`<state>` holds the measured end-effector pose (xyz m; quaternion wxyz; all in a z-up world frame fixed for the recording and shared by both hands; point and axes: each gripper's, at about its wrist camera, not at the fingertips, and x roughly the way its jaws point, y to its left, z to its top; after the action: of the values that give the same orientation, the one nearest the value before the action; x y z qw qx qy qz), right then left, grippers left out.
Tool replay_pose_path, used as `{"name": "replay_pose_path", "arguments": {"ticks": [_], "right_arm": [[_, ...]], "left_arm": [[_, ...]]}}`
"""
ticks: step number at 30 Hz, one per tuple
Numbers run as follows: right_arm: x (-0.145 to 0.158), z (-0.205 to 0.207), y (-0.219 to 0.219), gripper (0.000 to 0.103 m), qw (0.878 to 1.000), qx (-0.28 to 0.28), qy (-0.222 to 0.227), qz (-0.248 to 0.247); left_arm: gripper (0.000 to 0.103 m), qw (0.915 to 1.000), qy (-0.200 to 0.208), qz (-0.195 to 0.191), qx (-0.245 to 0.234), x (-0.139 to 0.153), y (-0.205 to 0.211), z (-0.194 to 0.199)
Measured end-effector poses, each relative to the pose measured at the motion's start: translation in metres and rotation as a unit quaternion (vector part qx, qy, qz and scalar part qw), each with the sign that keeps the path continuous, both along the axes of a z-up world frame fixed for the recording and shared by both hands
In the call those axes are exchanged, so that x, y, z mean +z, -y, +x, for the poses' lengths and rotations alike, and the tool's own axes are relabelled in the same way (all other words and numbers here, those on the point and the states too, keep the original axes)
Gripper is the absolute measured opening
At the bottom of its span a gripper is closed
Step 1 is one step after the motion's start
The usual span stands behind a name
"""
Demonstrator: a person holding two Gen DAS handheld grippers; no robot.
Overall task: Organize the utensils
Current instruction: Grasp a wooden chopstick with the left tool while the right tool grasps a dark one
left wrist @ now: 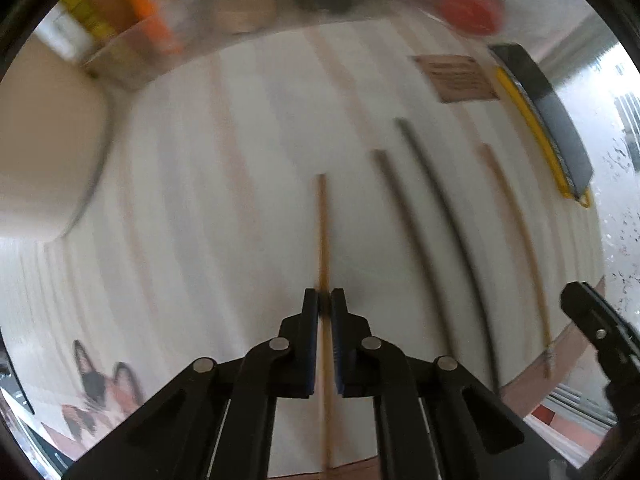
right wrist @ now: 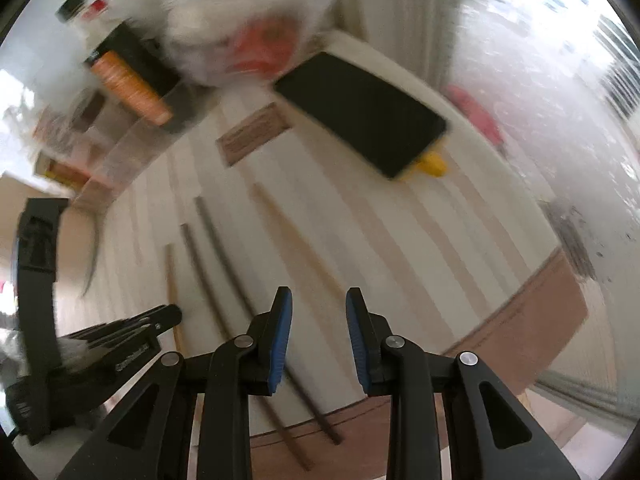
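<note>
Left wrist view shows the left gripper [left wrist: 325,300] pointing down at the counter [left wrist: 200,200], its fingers [left wrist: 310,308] pinching a light wooden chopstick [left wrist: 322,232] near its near end, the stick running away from the camera. To its right lie 2 dark chopsticks [left wrist: 404,220] side by side, then a second light chopstick [left wrist: 516,232] nearest the counter's right edge, all 4 roughly parallel and apart from one another. In the right wrist view the right gripper [right wrist: 318,320] hangs over that second light stick [right wrist: 296,248] with its fingers [right wrist: 282,320] spread partway, the stick seeming to pass just under the left one, not yet gripped as far as I can tell. To do this step well, I judge the left grip should stay firm and centred on the thin stick so it does not roll or pivot when lifted, while the right fingers should be shifted to straddle their stick squarely before closing. A black pad with a yellow edge [right wrist: 360,112] lies far right, clear of both.
</note>
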<state>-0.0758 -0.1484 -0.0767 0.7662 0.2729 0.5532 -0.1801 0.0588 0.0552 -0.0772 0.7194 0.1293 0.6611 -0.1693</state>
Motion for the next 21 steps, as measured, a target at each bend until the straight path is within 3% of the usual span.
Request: {"name": "replay_pose_path", "arguments": {"ticks": [5, 11, 16, 18, 19, 21], "right_arm": [[0.000, 0.033, -0.035, 0.030, 0.995, 0.092, -0.009, 0.041], [-0.022, 0.071, -0.078, 0.030, 0.982, 0.178, -0.053, 0.037], [-0.046, 0.089, -0.094, 0.030, 0.972, 0.206, -0.109, 0.010], [-0.050, 0.093, -0.101, 0.019, 0.969, 0.213, -0.124, -0.015], [-0.049, 0.094, -0.104, 0.007, 0.969, 0.214, -0.123, -0.021], [-0.049, 0.097, -0.112, 0.007, 0.968, 0.212, -0.133, -0.028]], "left_arm": [[0.004, 0.9994, 0.013, 0.015, 0.028, 0.009, -0.056, 0.012], [0.004, 0.9956, 0.015, 0.020, 0.090, 0.018, -0.130, 0.018], [0.004, 0.9909, 0.008, 0.020, 0.133, 0.017, -0.170, 0.015], [0.004, 0.9890, 0.004, 0.017, 0.147, 0.016, -0.179, 0.014], [0.004, 0.9880, 0.002, 0.014, 0.154, 0.015, -0.183, 0.015], [0.004, 0.9856, -0.004, 0.007, 0.169, 0.016, -0.194, 0.016]]}}
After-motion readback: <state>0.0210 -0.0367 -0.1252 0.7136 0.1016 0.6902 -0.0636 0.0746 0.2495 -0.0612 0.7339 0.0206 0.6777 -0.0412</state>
